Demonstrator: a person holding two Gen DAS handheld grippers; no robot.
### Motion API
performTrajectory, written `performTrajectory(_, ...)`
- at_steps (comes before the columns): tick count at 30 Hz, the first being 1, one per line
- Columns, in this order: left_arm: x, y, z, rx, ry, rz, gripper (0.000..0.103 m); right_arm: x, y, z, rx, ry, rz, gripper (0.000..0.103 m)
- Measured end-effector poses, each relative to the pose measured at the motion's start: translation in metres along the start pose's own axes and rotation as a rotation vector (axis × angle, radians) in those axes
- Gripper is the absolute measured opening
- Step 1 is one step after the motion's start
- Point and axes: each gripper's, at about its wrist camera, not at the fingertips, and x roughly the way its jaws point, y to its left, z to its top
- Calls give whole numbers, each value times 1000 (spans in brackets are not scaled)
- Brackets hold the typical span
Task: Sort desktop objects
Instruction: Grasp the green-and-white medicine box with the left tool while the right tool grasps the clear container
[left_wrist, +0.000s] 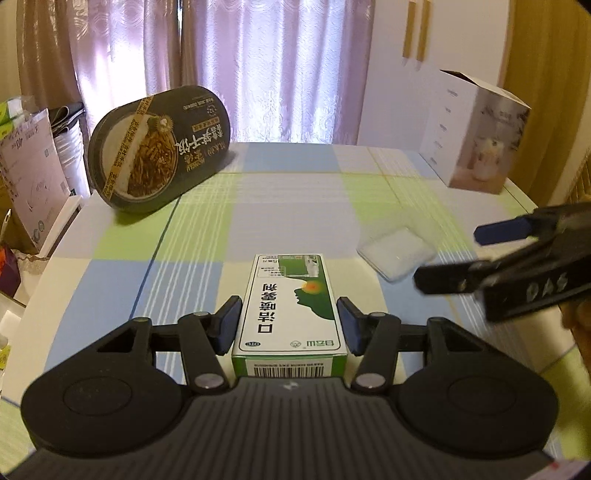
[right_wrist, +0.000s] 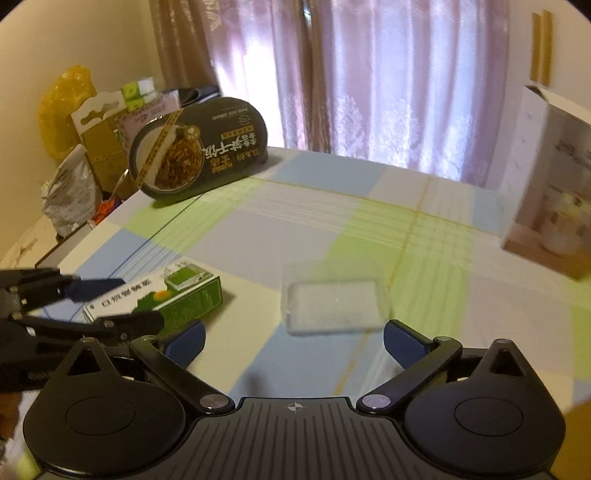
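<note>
Green-and-white medicine box (left_wrist: 291, 306) lies flat on the checked tablecloth (left_wrist: 280, 206), straddled by the left gripper (left_wrist: 290, 323); pad contact cannot be confirmed. Right gripper (right_wrist: 293, 338) stands wide open, holding nothing, just short of a blurred clear plastic case (right_wrist: 334, 306). Black oval meal box (left_wrist: 159, 147) leans at the far left. White carton (left_wrist: 476, 136) is partly cut off.

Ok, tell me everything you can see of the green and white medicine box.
The green and white medicine box is a long, slim carton, apparently cardboard, lying flat on the checked tablecloth. Its white top carries dark Chinese lettering, a green head silhouette with an orange spot, and a green panel at the far end; the near end shows a barcode. It sits between the open fingers of the left gripper, whose pads flank it without clearly pressing. A clear plastic case lies apart to its right.
</note>
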Motion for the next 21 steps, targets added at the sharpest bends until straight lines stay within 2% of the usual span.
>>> performTrajectory(3, 8, 4, 3, -3, 0, -2, 50, 18, -2, 1, -28, 12, -20, 100)
performTrajectory(10, 20, 11, -5, 7, 19, -8, 51, 46, -20, 4, 3, 19, -56, 100)
performTrajectory(17, 25, 11, -5, 27, 11, -16, 52, 56, -20, 8, -83, 14, -81, 100)
performTrajectory(20, 26, 12, -4, 29, 12, -20, 52, 59, -20, 11, -111, 23, -67, 99)
performTrajectory(21, 27, 12, -4, 30, 14, -22, 52, 59, -19, 11, -118, 27, -75, 85)
